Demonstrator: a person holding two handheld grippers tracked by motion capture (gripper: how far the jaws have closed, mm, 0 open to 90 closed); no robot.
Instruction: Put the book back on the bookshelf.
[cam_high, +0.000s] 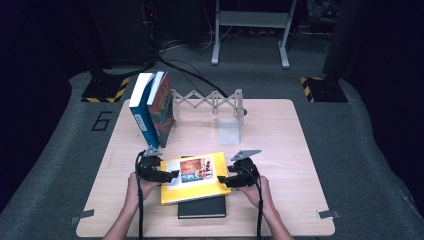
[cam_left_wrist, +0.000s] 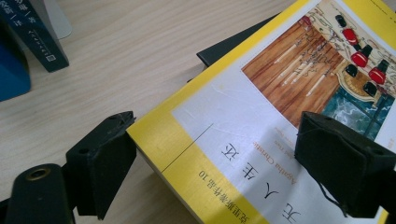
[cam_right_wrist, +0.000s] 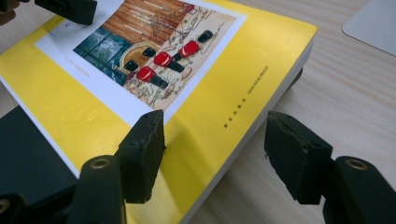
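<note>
A yellow book (cam_high: 192, 192) with a picture on its cover lies askew on top of a black book (cam_high: 202, 209) near the table's front edge. My left gripper (cam_high: 172, 175) is at its left edge. In the left gripper view the jaws of that gripper (cam_left_wrist: 217, 121) stand wide with the yellow book's (cam_left_wrist: 187, 158) corner between them, one jaw beside the edge and the other over the cover. My right gripper (cam_high: 222, 181) is at the right edge. Its jaws (cam_right_wrist: 215, 119) are apart and straddle the yellow book's (cam_right_wrist: 224, 60) side, one over the cover and one over bare table.
Two upright books (cam_high: 150, 107) lean together at the back left, next to an extendable scissor rack (cam_high: 210, 102) with a white end plate (cam_high: 230, 131). The table (cam_high: 280, 150) is light wood. Cables and stands are on the floor beyond.
</note>
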